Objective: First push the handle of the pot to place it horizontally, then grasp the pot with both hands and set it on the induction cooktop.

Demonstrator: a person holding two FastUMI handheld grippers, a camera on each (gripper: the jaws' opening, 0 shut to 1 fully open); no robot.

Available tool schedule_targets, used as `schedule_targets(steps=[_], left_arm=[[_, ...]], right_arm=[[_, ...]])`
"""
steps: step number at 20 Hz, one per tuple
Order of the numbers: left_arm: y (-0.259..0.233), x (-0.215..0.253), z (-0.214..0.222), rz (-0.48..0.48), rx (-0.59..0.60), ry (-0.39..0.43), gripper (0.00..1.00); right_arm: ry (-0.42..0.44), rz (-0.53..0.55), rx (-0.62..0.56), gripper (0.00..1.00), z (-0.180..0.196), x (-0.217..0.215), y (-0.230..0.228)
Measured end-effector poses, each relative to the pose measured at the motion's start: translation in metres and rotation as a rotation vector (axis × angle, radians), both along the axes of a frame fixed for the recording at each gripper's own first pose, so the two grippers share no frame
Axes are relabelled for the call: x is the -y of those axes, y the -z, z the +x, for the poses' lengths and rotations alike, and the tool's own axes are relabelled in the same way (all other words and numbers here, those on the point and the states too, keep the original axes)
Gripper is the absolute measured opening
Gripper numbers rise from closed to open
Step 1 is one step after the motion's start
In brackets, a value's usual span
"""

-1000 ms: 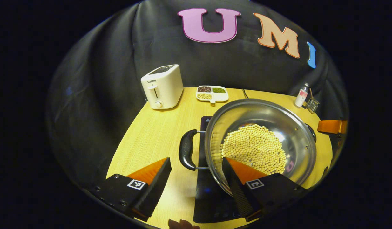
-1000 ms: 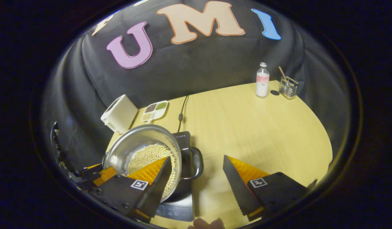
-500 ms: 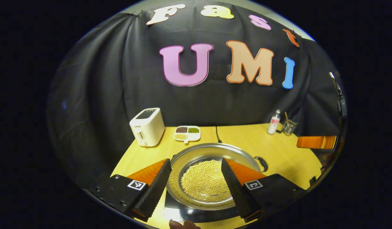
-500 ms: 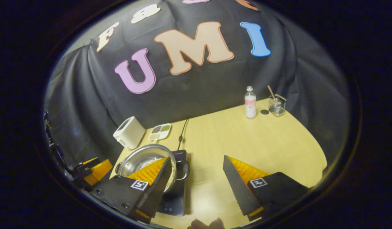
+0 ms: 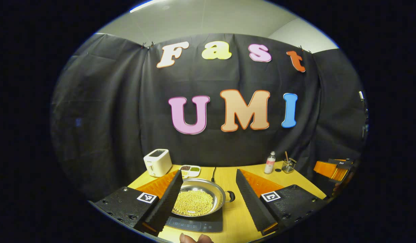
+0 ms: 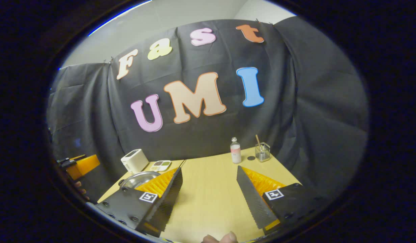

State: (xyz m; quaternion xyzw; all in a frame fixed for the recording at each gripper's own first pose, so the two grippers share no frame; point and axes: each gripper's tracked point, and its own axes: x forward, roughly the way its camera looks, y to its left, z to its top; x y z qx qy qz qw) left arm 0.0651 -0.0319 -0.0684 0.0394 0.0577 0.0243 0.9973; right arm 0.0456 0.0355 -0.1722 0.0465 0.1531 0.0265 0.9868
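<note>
The steel pot (image 5: 208, 186) holds soybeans (image 5: 194, 203) and sits on the black induction cooktop (image 5: 194, 223) on the wooden table. One black side handle (image 5: 230, 196) points right in the left gripper view. My left gripper (image 5: 208, 171) is open, raised and pulled back from the pot, and holds nothing. My right gripper (image 6: 209, 168) is also open and empty over bare table, to the right of the pot (image 6: 137, 178), whose rim peeks out behind its left finger. Each gripper shows at the edge of the other's view: the right gripper (image 5: 332, 168) and the left gripper (image 6: 82, 164).
At the back of the table (image 6: 211, 189) stand a white toaster (image 5: 157, 162), a divided dish of beans (image 5: 190, 169), a small bottle (image 5: 270, 162) and a glass holder (image 5: 288, 165). The cooktop's cable (image 5: 213, 173) runs to the back edge.
Both grippers have drawn up and back from the pot and tilted upward. The pot stays on the cooktop and looks much smaller now. Both stayed open.
</note>
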Motion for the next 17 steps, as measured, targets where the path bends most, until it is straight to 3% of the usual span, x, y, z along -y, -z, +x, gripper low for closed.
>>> schedule_targets(steps=[3,4,5,7,8,9,17], left_arm=[[-0.025,0.026,-0.01,-0.003,0.064,0.045,0.99],[-0.024,0.031,-0.012,-0.006,0.055,0.059,0.99],[-0.025,0.037,-0.013,-0.013,0.052,0.077,0.95],[-0.033,0.039,-0.017,-0.026,0.074,0.096,1.0],[-0.036,0.035,-0.02,-0.022,0.082,0.102,0.97],[-0.036,0.031,-0.024,-0.017,0.076,0.103,0.97],[-0.019,-0.007,-0.049,-0.061,0.061,0.127,0.96]], right_arm=[[0.015,-0.063,0.143,0.92,-0.014,0.021,-0.04],[0.03,-0.077,0.148,0.99,-0.019,0.025,-0.045],[0.03,-0.075,0.143,0.99,-0.028,0.021,-0.047],[0.034,-0.088,0.169,0.98,-0.029,0.013,-0.058],[0.032,-0.111,0.176,0.98,-0.029,0.009,-0.063],[0.023,-0.127,0.164,0.92,-0.035,0.001,-0.063],[0.04,-0.216,0.176,0.92,-0.068,-0.04,-0.066]])
